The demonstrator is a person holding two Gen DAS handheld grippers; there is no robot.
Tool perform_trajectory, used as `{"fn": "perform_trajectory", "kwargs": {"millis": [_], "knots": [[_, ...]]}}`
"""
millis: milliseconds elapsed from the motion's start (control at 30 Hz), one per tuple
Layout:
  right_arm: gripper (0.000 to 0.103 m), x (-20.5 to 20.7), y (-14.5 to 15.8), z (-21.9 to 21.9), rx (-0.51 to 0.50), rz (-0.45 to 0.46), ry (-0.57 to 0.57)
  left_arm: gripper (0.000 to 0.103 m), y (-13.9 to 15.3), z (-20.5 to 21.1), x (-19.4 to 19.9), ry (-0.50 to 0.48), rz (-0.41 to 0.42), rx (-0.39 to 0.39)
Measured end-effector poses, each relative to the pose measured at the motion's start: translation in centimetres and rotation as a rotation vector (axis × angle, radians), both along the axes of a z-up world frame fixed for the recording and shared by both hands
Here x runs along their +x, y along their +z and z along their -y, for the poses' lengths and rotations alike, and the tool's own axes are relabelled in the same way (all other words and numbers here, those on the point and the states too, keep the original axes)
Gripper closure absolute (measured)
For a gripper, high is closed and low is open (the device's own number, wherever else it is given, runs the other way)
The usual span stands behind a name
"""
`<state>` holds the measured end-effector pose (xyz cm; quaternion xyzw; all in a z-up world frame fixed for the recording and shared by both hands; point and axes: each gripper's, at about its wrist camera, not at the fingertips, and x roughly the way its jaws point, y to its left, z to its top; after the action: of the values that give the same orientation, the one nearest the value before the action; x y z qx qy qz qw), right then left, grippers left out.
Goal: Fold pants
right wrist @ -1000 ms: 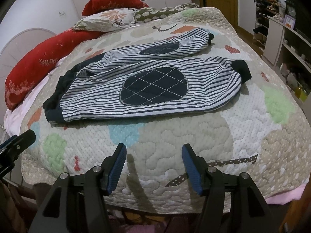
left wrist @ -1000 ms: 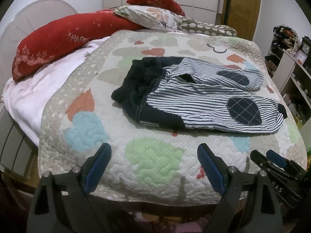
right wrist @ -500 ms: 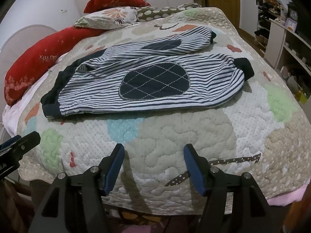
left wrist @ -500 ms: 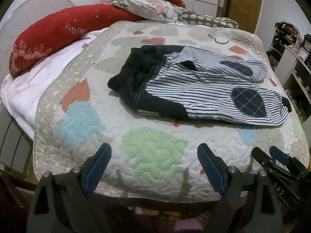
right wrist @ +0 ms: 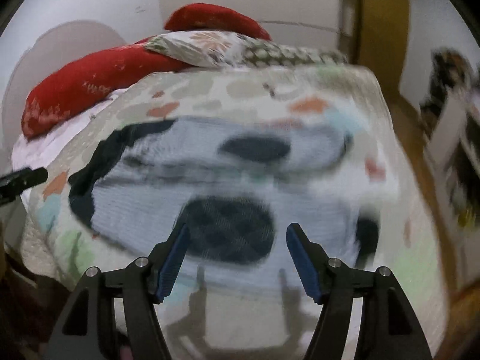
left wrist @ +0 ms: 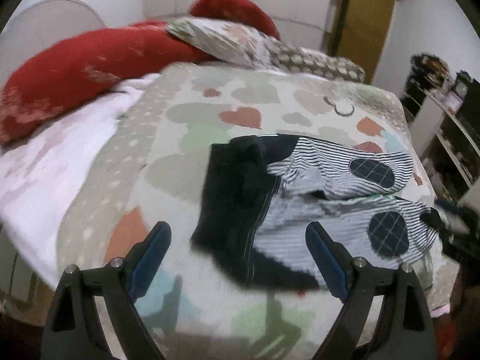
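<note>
Striped cotton pants (left wrist: 318, 207) lay spread on the quilted bedspread (left wrist: 192, 114), the dark waistband (left wrist: 234, 198) toward the person's left and the 2 legs running out to the right, each with a navy knee patch. Both views were smeared by motion, the right wrist one badly. The left gripper (left wrist: 238, 255) hung over the bed's near edge with its blue pads spread wide, holding nothing, just short of the waistband's near corner. The right gripper (right wrist: 237, 259) was likewise parted and empty, poised above the near leg's knee patch (right wrist: 231, 228).

The step in hand looked like the approach for a lengthwise fold, near leg onto far leg. To do it well, the left tongs should take the waistband's near corner through both layers, and the right should shift further toward the near cuff (right wrist: 367, 237) before pinching, so the leg lifts taut. A bite on the patch alone would probably let the cuff sag and the fold skew. Keeping the pads off the bedspread matters too.
</note>
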<state>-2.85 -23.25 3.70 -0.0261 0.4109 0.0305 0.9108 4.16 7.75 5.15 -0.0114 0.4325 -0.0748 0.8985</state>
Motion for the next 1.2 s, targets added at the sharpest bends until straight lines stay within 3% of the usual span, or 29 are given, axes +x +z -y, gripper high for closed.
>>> {"fn": "perform_trajectory", "kwargs": {"millis": [100, 167, 333, 467, 600, 700, 733, 767, 800, 833, 867, 900, 1033, 1200], "knots": [[0.031, 4.6, 1.0, -0.6, -0.103, 0.009, 0.099, 0.012, -0.6, 1.3, 4.5, -0.089, -0.039, 0.018], [0.031, 8.1, 0.6, -1.0, -0.121, -0.04, 0.146, 0.012, -1.4, 2.5, 7.7, -0.129, -0.066, 0.049], [0.032, 15.6, -2.1, -1.3, -0.21, -0.152, 0.187, 0.012, -4.1, 4.7, 14.3, -0.238, -0.189, 0.025], [0.032, 19.1, -4.4, -1.0, -0.203, -0.226, 0.217, 0.012, -6.5, 5.4, 18.9, -0.271, -0.259, 0.012], [0.032, 22.4, -6.0, -0.2, -0.133, -0.284, 0.243, 0.013, -9.0, 5.8, 22.0, -0.309, -0.333, 0.005], [0.027, 24.1, -7.9, -0.1, -0.082, -0.367, 0.28, 0.012, -9.3, 6.7, 22.0, -0.349, -0.314, 0.054], [0.027, 24.2, -7.9, -0.1, -0.07, -0.359, 0.283, 0.022, -9.3, 7.0, 21.6, -0.367, -0.3, 0.084], [0.03, 24.2, -8.0, 0.1, -0.047, -0.355, 0.28, 0.042, -9.1, 7.2, 21.3, -0.379, -0.282, 0.102], [0.051, 24.1, -7.9, 0.1, -0.028, -0.353, 0.279, 0.051, -8.8, 7.3, 20.8, -0.394, -0.264, 0.104], [0.066, 23.7, -7.6, 0.1, 0.006, -0.347, 0.292, 0.08, -8.3, 7.4, 20.3, -0.405, -0.249, 0.1], [0.09, 23.4, -7.4, 0.0, 0.027, -0.347, 0.299, 0.092, -7.9, 7.4, 19.8, -0.414, -0.247, 0.091], [0.094, 23.1, -7.1, -0.1, 0.059, -0.351, 0.31, 0.092, -7.5, 7.4, 19.5, -0.411, -0.24, 0.088], [0.095, 21.1, -5.3, -0.6, 0.097, -0.297, 0.298, 0.093, -5.3, 6.9, 16.7, -0.366, -0.153, 0.114], [0.095, 16.9, -1.1, -1.5, 0.097, -0.176, 0.271, 0.093, -1.7, 5.3, 11.5, -0.313, -0.035, 0.094]]}}
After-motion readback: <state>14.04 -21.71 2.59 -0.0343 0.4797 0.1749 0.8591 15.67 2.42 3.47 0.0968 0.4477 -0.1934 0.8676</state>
